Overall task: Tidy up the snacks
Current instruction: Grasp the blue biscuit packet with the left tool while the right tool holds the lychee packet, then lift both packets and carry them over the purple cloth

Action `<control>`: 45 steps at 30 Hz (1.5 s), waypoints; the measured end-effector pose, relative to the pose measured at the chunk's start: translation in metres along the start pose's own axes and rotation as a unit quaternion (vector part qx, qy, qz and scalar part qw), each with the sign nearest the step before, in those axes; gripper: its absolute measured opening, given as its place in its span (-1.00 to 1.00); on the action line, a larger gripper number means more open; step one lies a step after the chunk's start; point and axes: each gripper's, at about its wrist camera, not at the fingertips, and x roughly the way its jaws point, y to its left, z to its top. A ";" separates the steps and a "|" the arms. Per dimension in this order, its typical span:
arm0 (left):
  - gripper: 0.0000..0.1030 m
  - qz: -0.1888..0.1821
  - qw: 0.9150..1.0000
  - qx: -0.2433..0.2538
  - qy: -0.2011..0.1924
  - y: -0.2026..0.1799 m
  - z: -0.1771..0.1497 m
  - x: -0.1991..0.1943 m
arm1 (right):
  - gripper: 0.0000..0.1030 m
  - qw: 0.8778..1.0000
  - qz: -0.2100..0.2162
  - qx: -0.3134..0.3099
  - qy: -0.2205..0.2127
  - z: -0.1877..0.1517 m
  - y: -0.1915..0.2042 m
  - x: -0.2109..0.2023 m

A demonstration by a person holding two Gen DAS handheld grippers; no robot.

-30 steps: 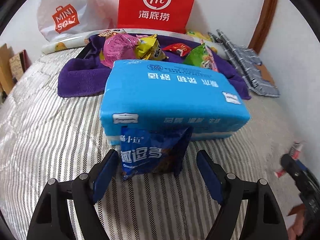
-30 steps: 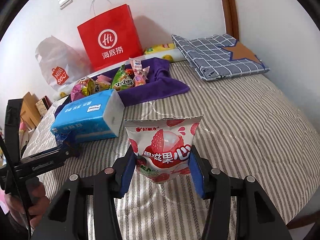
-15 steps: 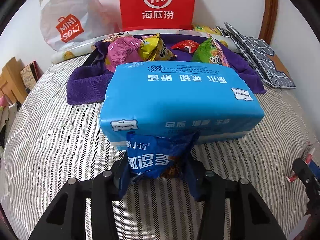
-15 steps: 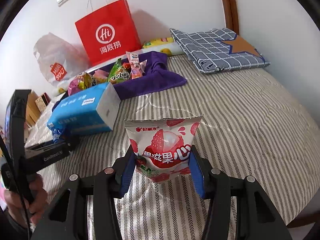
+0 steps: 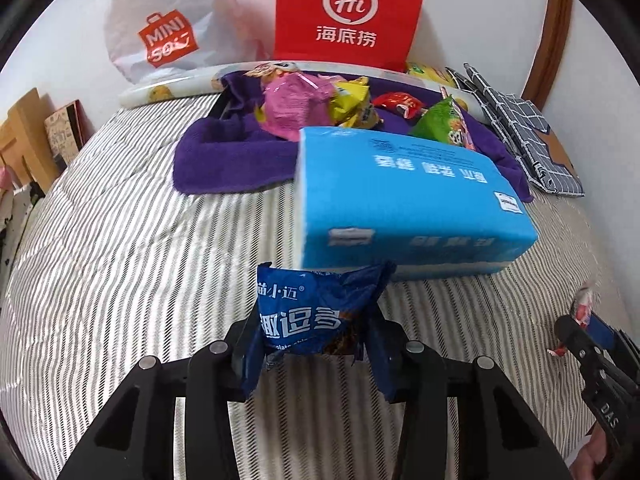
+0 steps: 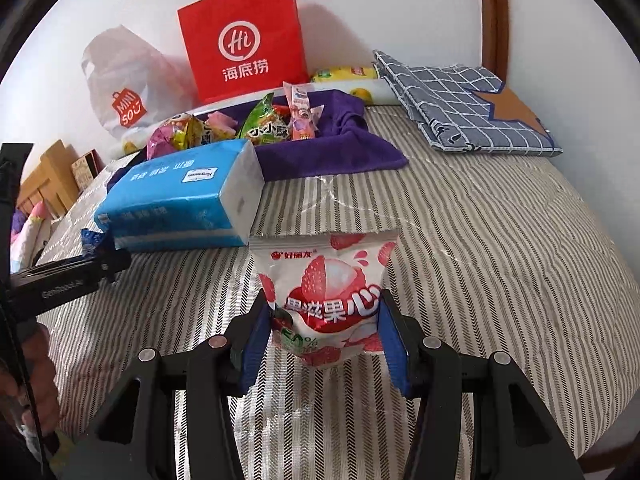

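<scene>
My left gripper (image 5: 316,344) is shut on a dark blue snack pack (image 5: 312,312), held upright just off the striped bed cover, in front of the blue tissue pack (image 5: 400,200). In the right wrist view my right gripper (image 6: 324,332) is shut on a white and red fruit-candy pack (image 6: 328,292), also held above the cover. A purple towel (image 5: 224,160) at the back carries several snack packs: pink (image 5: 292,104), yellow (image 5: 352,104), red (image 5: 400,104) and green (image 5: 440,124). The left gripper also shows at the left edge of the right wrist view (image 6: 100,258).
A red paper bag (image 5: 348,12) and a white plastic bag (image 5: 168,32) lean on the wall behind the towel. A folded checked cloth (image 6: 460,108) lies at the back right. Boxes (image 5: 44,140) stand beside the bed on the left. A hand (image 6: 28,380) grips the left tool.
The left jaws closed on the blue snack pack and lifted it away from the tissue pack, which now sits further right in view. The right gripper kept its hold on the candy pack.
</scene>
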 end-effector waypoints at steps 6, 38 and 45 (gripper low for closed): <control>-0.19 0.002 1.000 -0.015 -0.004 0.021 0.000 -0.007 | 0.01 1.000 -0.009 -0.008 0.009 -0.002 0.003 0.011; -0.16 -0.013 1.000 -0.008 -0.011 0.063 -0.016 -0.017 | 0.22 0.999 -0.036 -0.012 0.022 0.001 0.006 0.022; -0.17 -0.032 0.999 -0.014 -0.015 0.067 -0.015 -0.023 | 0.19 1.000 -0.009 -0.006 0.023 0.006 0.007 0.014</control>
